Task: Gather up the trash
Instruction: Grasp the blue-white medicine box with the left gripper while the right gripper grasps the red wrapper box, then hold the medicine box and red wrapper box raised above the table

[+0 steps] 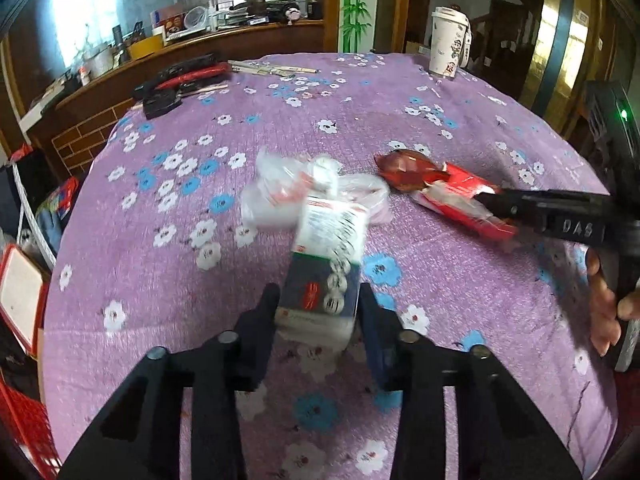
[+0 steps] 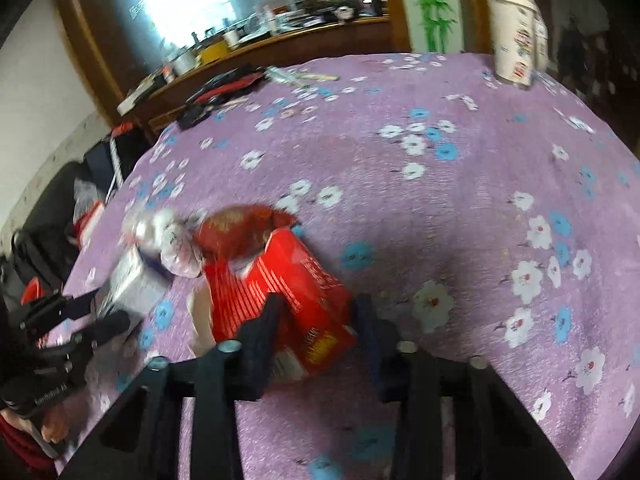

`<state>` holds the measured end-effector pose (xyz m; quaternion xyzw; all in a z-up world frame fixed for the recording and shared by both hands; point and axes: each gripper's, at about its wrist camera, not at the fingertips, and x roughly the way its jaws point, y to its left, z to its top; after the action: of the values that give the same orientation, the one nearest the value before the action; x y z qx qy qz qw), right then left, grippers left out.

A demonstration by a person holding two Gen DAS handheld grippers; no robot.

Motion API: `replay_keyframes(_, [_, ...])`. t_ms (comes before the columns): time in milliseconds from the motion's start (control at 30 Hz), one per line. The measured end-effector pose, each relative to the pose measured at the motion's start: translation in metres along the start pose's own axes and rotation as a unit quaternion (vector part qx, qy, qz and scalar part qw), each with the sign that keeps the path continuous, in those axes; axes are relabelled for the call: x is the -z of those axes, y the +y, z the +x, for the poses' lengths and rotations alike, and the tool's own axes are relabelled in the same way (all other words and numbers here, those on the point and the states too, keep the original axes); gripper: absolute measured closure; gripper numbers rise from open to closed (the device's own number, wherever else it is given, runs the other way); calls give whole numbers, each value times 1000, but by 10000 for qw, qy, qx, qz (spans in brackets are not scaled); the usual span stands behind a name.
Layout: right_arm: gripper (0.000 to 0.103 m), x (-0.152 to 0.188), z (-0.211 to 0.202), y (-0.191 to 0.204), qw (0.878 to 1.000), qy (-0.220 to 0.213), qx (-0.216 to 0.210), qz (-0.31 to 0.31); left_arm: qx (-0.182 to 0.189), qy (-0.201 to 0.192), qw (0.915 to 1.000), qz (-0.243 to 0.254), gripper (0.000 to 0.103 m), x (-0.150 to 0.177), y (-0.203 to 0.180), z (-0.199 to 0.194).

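Two grippers work the same small heap of trash near the middle of the purple cloth (image 1: 460,320). The left gripper (image 1: 319,304) has its jaws drawn narrow around the near end of a blue-and-white box (image 1: 326,264); both pads appear to press its sides. The far end of the box lies against a crumpled clear bag (image 1: 288,192). The right gripper (image 2: 316,312), reaching in from the right, is clamped on the near end of a flattened red carton (image 2: 280,280). Behind the carton lies a dark red wrapper (image 2: 240,228), touching it and the bag.

The risks come from how closely these pieces sit. Both grips are on one end only, so a box or carton may tilt or slip out when lifted, more so if the thin card buckles under the pads. The bag and wrapper rest against the held items and could be dragged along, then drop off the table's left edge. The grippers are near each other, so lifting inward could knock them together. A paper cup (image 1: 446,44) stands well apart at the far right, and tools (image 1: 180,80) lie far left, out of harm's way.
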<state>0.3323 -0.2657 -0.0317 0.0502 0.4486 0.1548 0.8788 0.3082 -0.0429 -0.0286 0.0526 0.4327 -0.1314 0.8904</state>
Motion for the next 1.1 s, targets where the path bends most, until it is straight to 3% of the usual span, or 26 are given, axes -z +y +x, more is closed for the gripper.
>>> replay_keyframes(200, [80, 3, -10, 8, 9998, -175, -56, -74, 14, -314, 9991, -286, 70, 7, -2, -10])
replay_keyframes(433, [81, 1, -41, 13, 9962, -871, -31, -37, -68, -1026, 9945, -192, 70, 8, -1, -30])
replay_keyframes(733, [81, -1, -71, 14, 9885, -1496, -157, 160, -214, -1620, 9852, -521, 70, 5, 16, -53])
replay_keyframes(1100, [81, 2, -67, 35, 9890, -1458, 1, -266, -529, -1590, 9852, -366, 70, 6, 11, -50])
